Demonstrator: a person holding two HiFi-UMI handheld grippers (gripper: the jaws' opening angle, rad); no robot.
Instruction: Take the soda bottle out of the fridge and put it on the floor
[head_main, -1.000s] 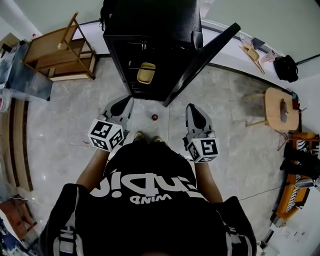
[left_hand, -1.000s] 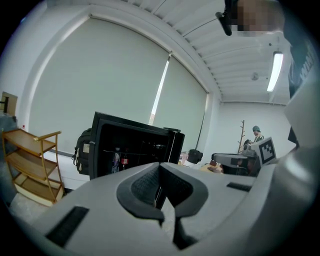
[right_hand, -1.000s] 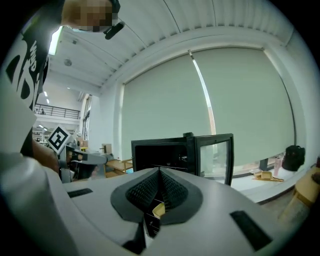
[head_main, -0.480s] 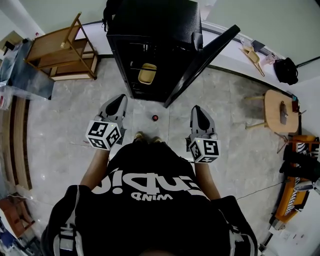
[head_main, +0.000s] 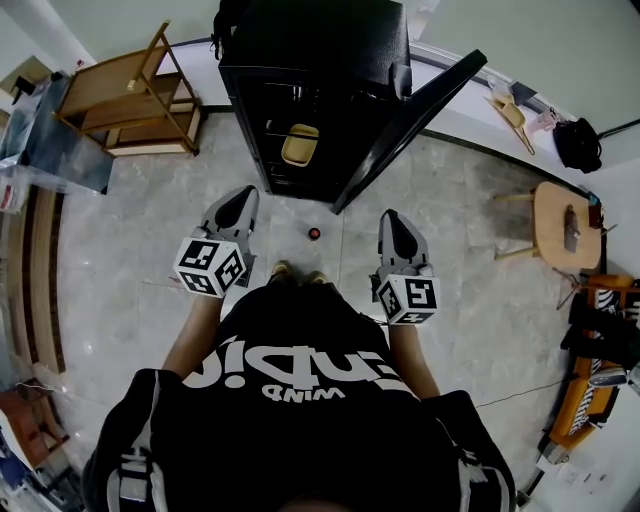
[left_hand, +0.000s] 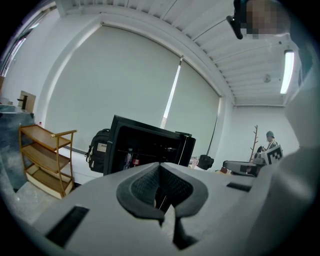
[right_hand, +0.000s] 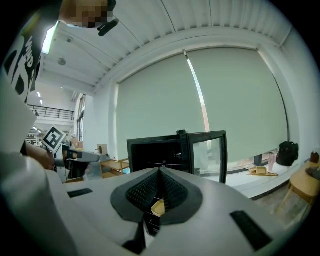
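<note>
The black fridge (head_main: 300, 60) stands ahead with its door (head_main: 410, 110) swung open to the right. A yellow bowl (head_main: 300, 145) rests on a shelf inside. On the floor before the fridge stands a small dark thing with a red top (head_main: 313, 233); it looks like the soda bottle seen from above. My left gripper (head_main: 243, 195) hangs left of it and my right gripper (head_main: 392, 217) right of it, both shut with nothing between the fingers. The left gripper (left_hand: 160, 165) and the right gripper (right_hand: 160, 171) both point toward the fridge (right_hand: 160, 150).
A wooden shelf rack (head_main: 130, 100) stands left of the fridge and a dark backpack (left_hand: 98, 150) leans behind it. A round wooden table (head_main: 565, 220) and a black bag (head_main: 578, 140) are at the right. My feet (head_main: 280, 270) are on the marble floor between the grippers.
Both grippers have drifted only slightly, the left one a little away from my body. The red-topped thing on the floor has not moved.
</note>
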